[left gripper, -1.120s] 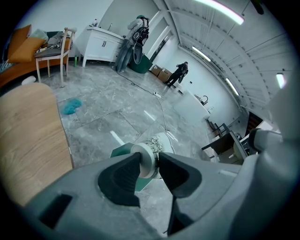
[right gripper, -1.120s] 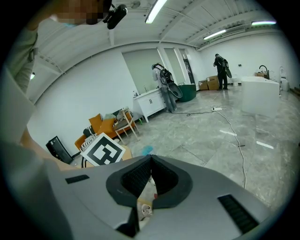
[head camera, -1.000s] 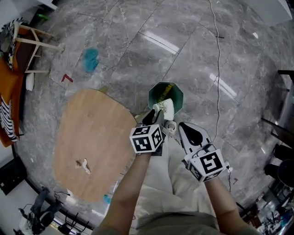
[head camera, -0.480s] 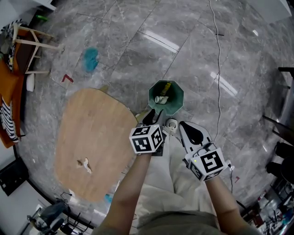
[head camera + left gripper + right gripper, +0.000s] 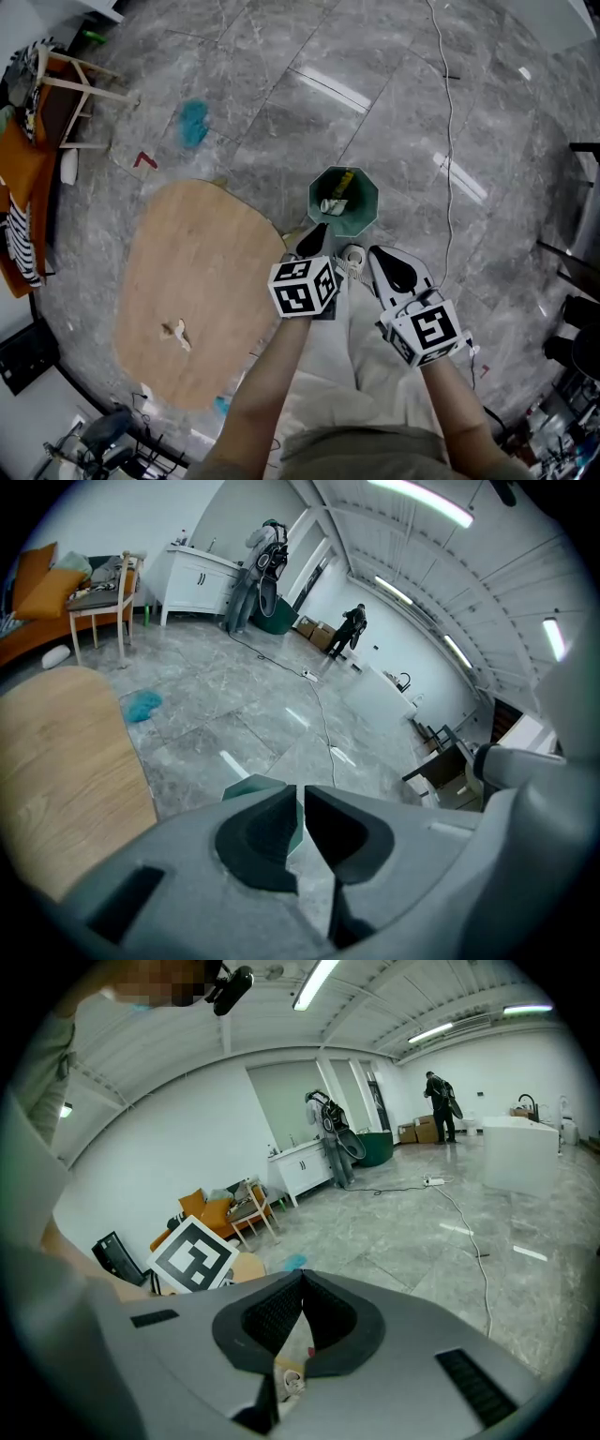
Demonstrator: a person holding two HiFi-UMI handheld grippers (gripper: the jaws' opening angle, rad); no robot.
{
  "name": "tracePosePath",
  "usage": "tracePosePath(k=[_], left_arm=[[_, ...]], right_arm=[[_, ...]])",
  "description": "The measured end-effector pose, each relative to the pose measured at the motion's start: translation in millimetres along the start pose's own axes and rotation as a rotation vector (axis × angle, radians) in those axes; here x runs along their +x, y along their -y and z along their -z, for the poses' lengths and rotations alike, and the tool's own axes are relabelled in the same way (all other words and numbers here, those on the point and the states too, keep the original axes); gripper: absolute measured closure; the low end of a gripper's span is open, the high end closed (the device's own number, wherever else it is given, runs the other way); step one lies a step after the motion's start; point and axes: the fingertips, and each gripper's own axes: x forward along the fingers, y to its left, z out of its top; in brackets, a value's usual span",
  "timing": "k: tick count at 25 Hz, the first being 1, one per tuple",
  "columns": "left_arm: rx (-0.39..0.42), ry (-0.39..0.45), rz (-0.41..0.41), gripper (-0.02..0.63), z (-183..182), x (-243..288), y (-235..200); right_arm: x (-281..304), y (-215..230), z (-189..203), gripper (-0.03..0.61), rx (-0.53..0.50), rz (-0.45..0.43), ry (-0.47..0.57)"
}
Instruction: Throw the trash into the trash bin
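The green octagonal trash bin [image 5: 343,200] stands on the grey floor just beyond both grippers, with a white crumpled piece [image 5: 330,205] and a yellow piece [image 5: 341,180] inside. My left gripper [image 5: 314,240] hovers at the bin's near rim; its jaws have just been closing and now leave a narrow slit with nothing between them. Through that slit in the left gripper view [image 5: 302,817] a bit of the bin [image 5: 246,787] shows. My right gripper [image 5: 390,269] is beside it, shut and empty, as the right gripper view [image 5: 302,1283] confirms. Another scrap [image 5: 175,330] lies on the wooden table [image 5: 197,272].
The table fills the left of the head view, close to the bin. A blue cloth-like thing [image 5: 194,124] lies on the floor beyond it. A cable [image 5: 448,141] runs across the floor at right. A chair [image 5: 66,89] stands far left. My shoe [image 5: 352,257] is by the bin.
The white crumpled piece that was at the left gripper's tips over the bin a second ago now lies inside the bin. Both hands have hardly moved.
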Motion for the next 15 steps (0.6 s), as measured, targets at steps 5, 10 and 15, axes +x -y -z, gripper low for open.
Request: tracePosePath(k=[5, 10, 15], left_arm=[[0.015, 0.009, 0.012, 0.603, -8.6, -19.7, 11.5], [0.029, 0.018, 0.028, 0.603, -20.7, -37.9, 28.6], [0.053, 0.014, 0.033, 0.603, -30.9, -54.2, 46.0]], right_arm=[[-8.6, -5.1, -10.5, 0.571, -0.014, -0.004, 0.006], [-22.1, -7.4, -24.5, 0.571, -0.023, 0.004, 0.015], [-34.9, -11.4, -38.9, 0.571, -0.041, 0.001, 0.022]])
